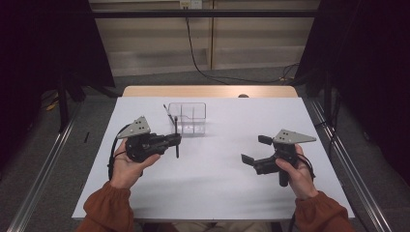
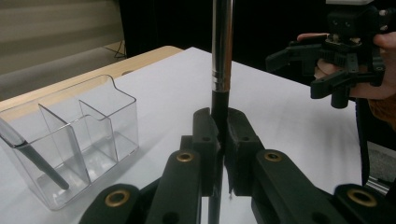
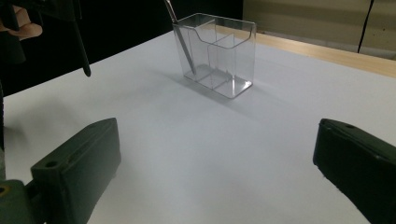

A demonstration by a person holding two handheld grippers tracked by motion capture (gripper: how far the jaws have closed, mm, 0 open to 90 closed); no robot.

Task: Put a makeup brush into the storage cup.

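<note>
A: Your left claw point(image 1: 175, 140) is pinching a pen point(image 1: 176, 137) — black lower barrel, silver upper part. In the left gripper view the pads press on the black part of the pen point(image 2: 220, 105) from both sides, and it stands upright between them.

B: Where's the pen relative to the organizer?

A: Just in front of the clear organizer point(image 1: 187, 117), held above the white desk point(image 1: 212, 183). The pen's top sits near the organizer's front wall; I cannot tell whether they touch.

B: Anything in the organizer?

A: One grey pen point(image 3: 183, 44) leaning in an end compartment, tip at the bottom, upper end past the rim. The other compartments look bare.

B: And your right claw?

A: Your right claw point(image 1: 255, 149) is spread wide, nothing between the pads. It hangs over the desk's right half, well apart from the organizer, pointing toward your left claw.
</note>
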